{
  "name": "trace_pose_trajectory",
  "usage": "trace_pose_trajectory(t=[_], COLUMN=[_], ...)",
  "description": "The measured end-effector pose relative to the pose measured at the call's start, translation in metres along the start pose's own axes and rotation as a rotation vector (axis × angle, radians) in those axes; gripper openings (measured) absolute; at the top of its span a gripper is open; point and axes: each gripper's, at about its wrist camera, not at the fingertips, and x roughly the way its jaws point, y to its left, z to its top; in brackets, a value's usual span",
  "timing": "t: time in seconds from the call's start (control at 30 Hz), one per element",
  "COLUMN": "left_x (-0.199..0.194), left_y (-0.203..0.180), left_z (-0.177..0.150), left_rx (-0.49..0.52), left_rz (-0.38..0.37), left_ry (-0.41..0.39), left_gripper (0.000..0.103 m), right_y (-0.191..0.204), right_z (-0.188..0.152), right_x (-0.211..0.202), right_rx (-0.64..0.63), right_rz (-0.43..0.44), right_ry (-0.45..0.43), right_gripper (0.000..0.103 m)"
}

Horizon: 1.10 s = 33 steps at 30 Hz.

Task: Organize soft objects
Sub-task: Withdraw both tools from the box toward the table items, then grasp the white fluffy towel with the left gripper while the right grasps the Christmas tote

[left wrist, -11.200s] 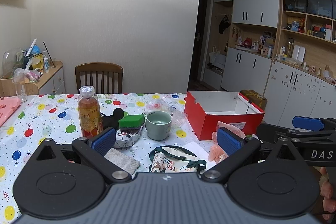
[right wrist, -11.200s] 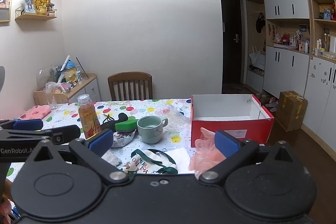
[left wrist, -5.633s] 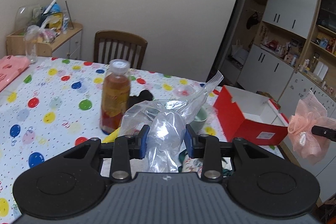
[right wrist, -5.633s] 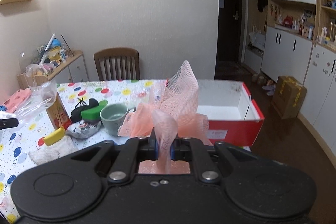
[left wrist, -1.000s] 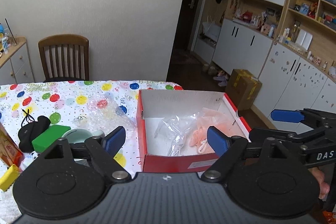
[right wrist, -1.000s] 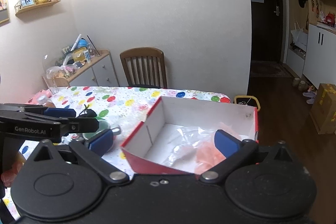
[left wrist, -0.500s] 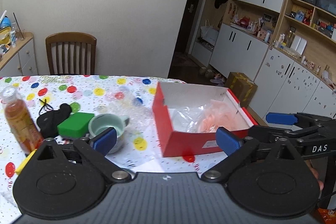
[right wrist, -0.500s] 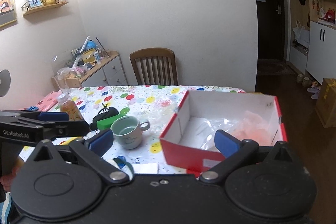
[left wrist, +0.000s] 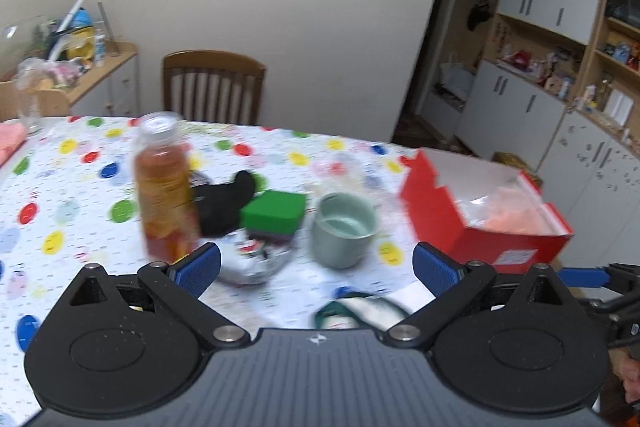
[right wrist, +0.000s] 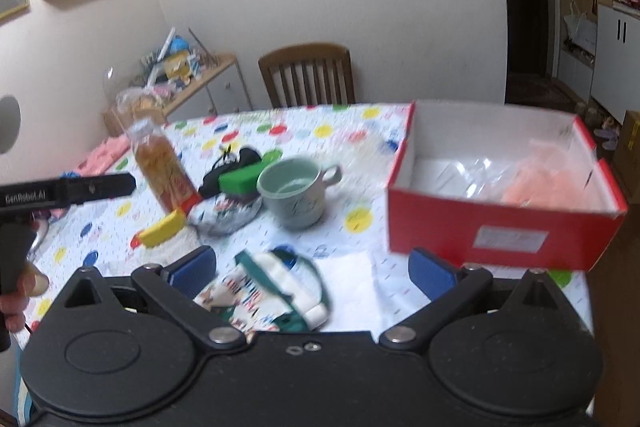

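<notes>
The red box (right wrist: 504, 231) stands at the right of the table and holds a clear plastic bag (right wrist: 476, 175) and a pink mesh puff (right wrist: 552, 187); the left wrist view shows the red box (left wrist: 440, 203) too. My left gripper (left wrist: 316, 267) is open and empty above a crumpled silver wrapper (left wrist: 252, 263), a green sponge (left wrist: 276, 211) and a black pouch (left wrist: 224, 199). My right gripper (right wrist: 312, 267) is open and empty over a patterned cloth pouch with green trim (right wrist: 272, 291).
An orange drink bottle (left wrist: 164, 187), a pale green mug (left wrist: 344, 227) and a yellow item (right wrist: 160, 231) crowd the polka-dot tablecloth (left wrist: 60, 187). A grey cloth (right wrist: 176, 243) lies near the front edge. A wooden chair (left wrist: 212, 87) stands behind the table.
Both grippers have swung left, away from the red box, toward the clutter in the middle of the table. The left jaws have opened wider. The bag and puff stay in the box.
</notes>
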Motion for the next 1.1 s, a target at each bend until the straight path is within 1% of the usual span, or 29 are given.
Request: trace_pose_trajectory(t=[0.13,0.3,0.47,0.73,0.97,1.07,1.1], left_x=[0.009,0.023,0.039,0.063,0.078,0.081,0.082], left_y=[0.024,0.051,0.072,0.093,0.107,0.107,0.107], left_z=[-0.015,-0.038,-0.06,-0.084,-0.093,-0.093,-0.094], left_rx=[0.031,0.009,-0.013,0.006,-0.046,-0.052,-0.049], left_rz=[0.04,0.058,0.078,0.145,0.161,0.158,0.159], left_ry=[0.017,0.063,0.119,0.184,0.23,0.234,0.236], left_gripper=[0.103,0.103,0.103,0.103,0.102,0.101,0.1], right_y=[0.021,0.041,0.052,0.059,0.06,0.059,0.059], right_z=[-0.018,-0.036,-0.05,-0.067,-0.071,-0.07,-0.071], right_x=[0.021,0.048,0.071,0.095,0.112,0.118,0.121], right_rx=[-0.002,-0.012,-0.004,0.044,0.104,0.128,0.134], right_rz=[-0.012,-0.036,-0.045,-0.037,-0.03,-0.031,-0.035], right_ry=[0.053,0.129,0.213,0.316,0.357,0.368,0.373], right_gripper=[0.1,0.094,0.088,0.078,0.073,0.067,0.063])
